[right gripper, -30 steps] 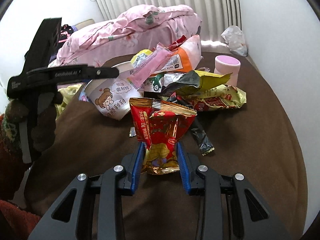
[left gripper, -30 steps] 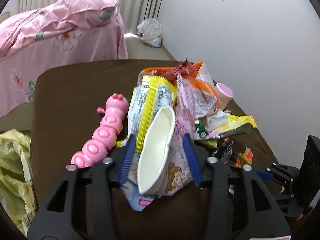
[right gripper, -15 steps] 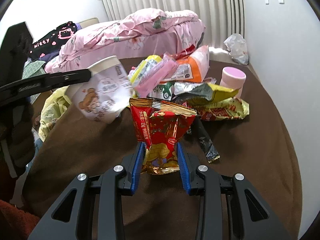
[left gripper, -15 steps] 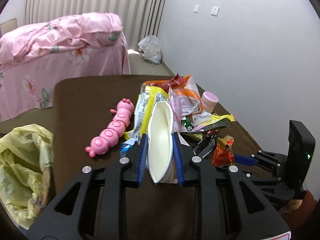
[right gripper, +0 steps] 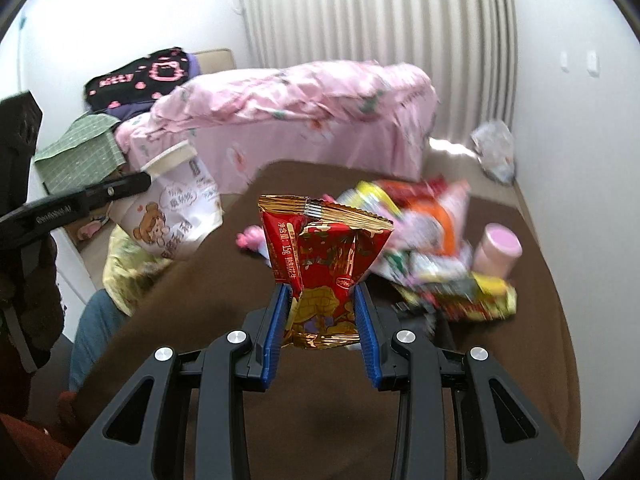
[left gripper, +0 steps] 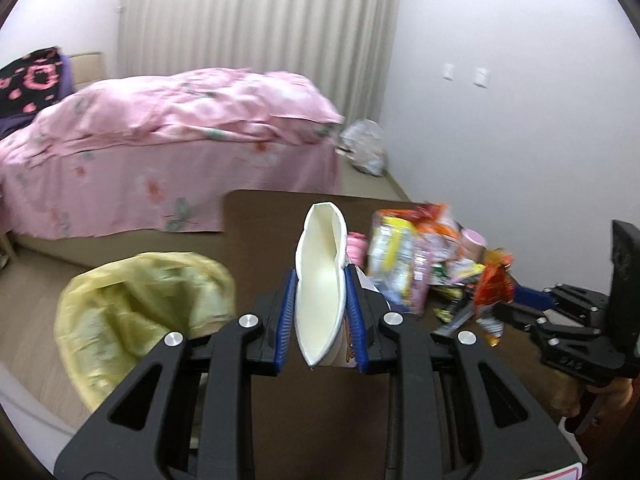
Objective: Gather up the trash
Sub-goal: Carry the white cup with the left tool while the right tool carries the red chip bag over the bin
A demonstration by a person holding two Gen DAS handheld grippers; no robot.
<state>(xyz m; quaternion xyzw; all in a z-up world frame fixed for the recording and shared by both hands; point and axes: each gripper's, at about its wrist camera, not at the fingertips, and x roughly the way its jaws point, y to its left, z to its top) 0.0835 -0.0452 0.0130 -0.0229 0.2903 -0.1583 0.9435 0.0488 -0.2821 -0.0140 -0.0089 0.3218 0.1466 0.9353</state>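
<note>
My left gripper [left gripper: 320, 312] is shut on a squashed white paper cup [left gripper: 322, 280] with a cartoon bear print and holds it up above the brown table [left gripper: 280, 216]; the cup also shows in the right wrist view [right gripper: 172, 208]. My right gripper [right gripper: 320, 312] is shut on a red and gold snack wrapper [right gripper: 324, 256], lifted off the table; the wrapper also shows in the left wrist view [left gripper: 492, 284]. A yellow trash bag [left gripper: 136, 312] stands open on the floor left of the table. A pile of wrappers [right gripper: 420, 232] lies on the table.
A pink cup [right gripper: 498, 252] stands right of the pile. A pink caterpillar toy [right gripper: 250, 238] lies behind the red wrapper. A bed with a pink quilt [left gripper: 160, 152] fills the back. A white plastic bag [left gripper: 364, 152] lies on the floor by the wall.
Both grippers have risen and swung left with their loads. The cup is now higher and nearer the yellow bag, which has come further into view. The views are motion-blurred.
</note>
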